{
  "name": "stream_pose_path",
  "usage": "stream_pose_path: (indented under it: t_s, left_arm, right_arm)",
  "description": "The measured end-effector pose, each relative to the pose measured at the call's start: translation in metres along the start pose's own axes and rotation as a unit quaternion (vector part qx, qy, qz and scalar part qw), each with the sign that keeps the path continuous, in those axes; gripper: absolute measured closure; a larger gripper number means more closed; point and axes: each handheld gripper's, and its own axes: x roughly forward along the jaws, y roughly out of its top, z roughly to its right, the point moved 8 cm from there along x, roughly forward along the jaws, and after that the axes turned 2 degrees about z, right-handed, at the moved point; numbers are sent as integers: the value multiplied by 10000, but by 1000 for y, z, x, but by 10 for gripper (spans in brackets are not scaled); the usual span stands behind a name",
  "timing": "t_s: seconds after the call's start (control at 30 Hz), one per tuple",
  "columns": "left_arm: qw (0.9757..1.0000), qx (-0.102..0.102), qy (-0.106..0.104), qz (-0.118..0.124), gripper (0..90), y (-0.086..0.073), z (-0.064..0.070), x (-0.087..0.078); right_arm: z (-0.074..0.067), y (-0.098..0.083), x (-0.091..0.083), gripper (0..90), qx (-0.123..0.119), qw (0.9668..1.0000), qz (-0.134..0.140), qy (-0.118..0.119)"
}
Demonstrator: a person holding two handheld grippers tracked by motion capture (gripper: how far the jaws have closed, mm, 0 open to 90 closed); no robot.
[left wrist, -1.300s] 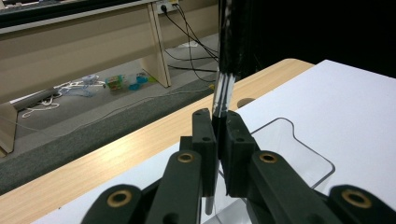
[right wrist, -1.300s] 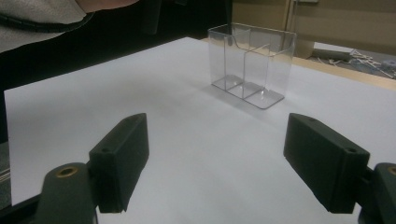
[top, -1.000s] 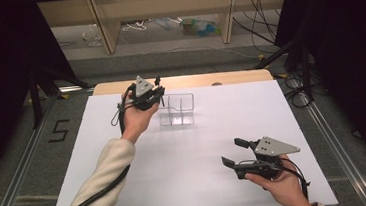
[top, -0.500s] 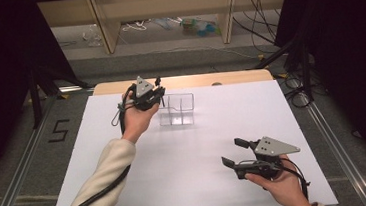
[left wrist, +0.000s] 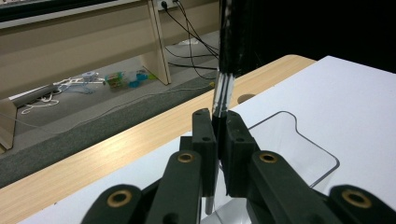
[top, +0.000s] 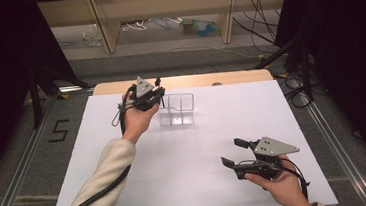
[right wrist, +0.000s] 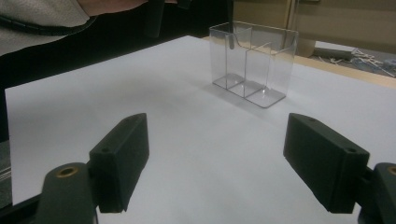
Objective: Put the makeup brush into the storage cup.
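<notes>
- The white worktop (top: 193, 182) carries a clear plastic holder (top: 177, 109) near the middle of its far edge.
- The left hand-held gripper (top: 159, 96) is clamped on a thin dark pen (left wrist: 223, 88), held upright just above the holder's left end.
- The right hand-held gripper (top: 235, 152) rests near the worktop's near right corner, jaws wide apart, nothing between them.

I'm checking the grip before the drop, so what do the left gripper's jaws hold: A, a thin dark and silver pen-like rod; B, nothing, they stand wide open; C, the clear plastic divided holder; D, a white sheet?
A: the left gripper has its jaws shut on a thin dark and silver pen-like rod, above the clear plastic divided holder.
</notes>
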Motion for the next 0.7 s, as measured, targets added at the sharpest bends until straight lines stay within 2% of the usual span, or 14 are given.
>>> stream_pose_path:
  t_s: [0.03, 0.07, 0.1, 0.13, 0.23, 0.27, 0.33, 0.4, 0.43, 0.53, 0.6, 0.7]
  left_arm:
    - [10000, -1, -2, 2, 855, 0, 0, 0]
    - [10000, -4, -1, -3, 855, -1, 0, 0]
    - [10000, -12, 1, -4, 855, -1, 0, 0]
    - [10000, -15, 3, -2, 855, -2, 0, 1]
    - [10000, -16, 1, -14, 855, -2, 0, 1]
    - [10000, -22, 3, -12, 855, -3, 0, 1]
    - [10000, -31, 1, -16, 855, -3, 1, 1]
    - [10000, -34, 6, -20, 855, -4, 1, 1]
    - [10000, -39, 7, -22, 855, -4, 1, 2]
    - [10000, -48, 7, -13, 855, -5, 1, 2]
    - [10000, -54, 10, -16, 855, -5, 1, 2]
    - [10000, -64, 11, -27, 855, -6, 2, 3]
  right_arm:
    - [-1, -1, -1, 236, 78, 10000, -50, 20]
    - [0, 0, 0, 236, -1, 10000, -4, 3]
    - [-3, 0, 1, 236, 105, 9999, 27, 86]
    - [-3, 0, 1, 236, 104, 9999, 26, 87]
    - [0, 1, 2, 236, -23, 10000, 84, 24]
    - [-3, 0, 1, 236, 107, 9999, 24, 87]
    - [0, 1, 2, 237, -29, 9999, 96, 33]
    - [0, 1, 2, 237, -24, 9999, 94, 33]
    - [-3, 0, 2, 237, 113, 9999, 25, 100]
    - [-3, 0, 2, 237, 113, 9999, 26, 109]
    - [-1, -2, -2, 237, 52, 9998, -183, 25]
    - [-1, -2, -2, 237, 55, 9998, -189, 23]
